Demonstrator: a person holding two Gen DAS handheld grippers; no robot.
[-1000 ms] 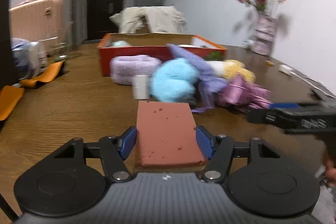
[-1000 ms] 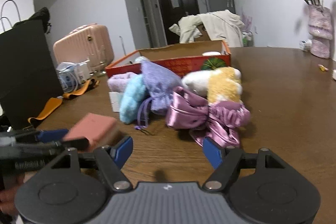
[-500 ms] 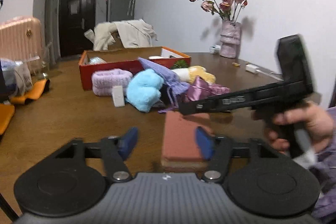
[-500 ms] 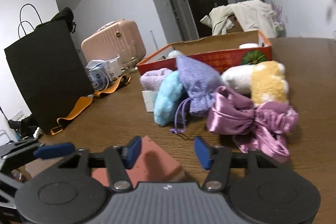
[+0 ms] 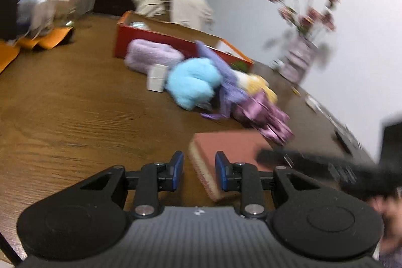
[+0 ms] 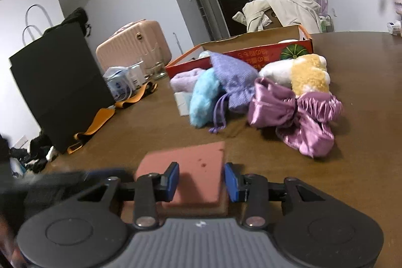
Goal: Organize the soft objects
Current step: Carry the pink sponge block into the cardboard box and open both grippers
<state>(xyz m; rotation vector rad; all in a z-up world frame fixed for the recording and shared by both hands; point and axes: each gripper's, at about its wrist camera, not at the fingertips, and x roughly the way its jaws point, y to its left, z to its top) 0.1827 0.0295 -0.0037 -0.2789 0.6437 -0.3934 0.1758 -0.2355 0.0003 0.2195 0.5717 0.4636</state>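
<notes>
A salmon-pink sponge (image 5: pixel 226 145) (image 6: pixel 198 162) with a cream underside lies flat on the brown table (image 5: pixel 75 117) just ahead of both grippers. My left gripper (image 5: pixel 199 170) is closing with a narrow gap. Only the sponge's left edge shows between its fingers, and neither pad presses on it. My right gripper (image 6: pixel 202 180) is closing over the sponge. Its right pad sits at the sponge's right edge, and its left finger overlaps the top face and casts a shadow on it. In the left wrist view the right gripper is a dark blur (image 5: pixel 314 162) reaching in from the right.
Behind the sponge is a heap: a lilac band (image 6: pixel 183 75), a blue fluffy toy (image 6: pixel 201 99), a purple pouch (image 6: pixel 233 77), a white-and-yellow plush (image 6: pixel 301 72) and a satin bow (image 6: pixel 296 114). A red open box (image 6: pixel 251 52) stands behind them. A black bag (image 6: pixel 55 82) stands left, a flower vase (image 5: pixel 299 59) far right.
One second ago the sponge sat squarely between my left fingers; the left gripper has since shifted left, rolled and narrowed. The right gripper came over the sponge and narrowed.
</notes>
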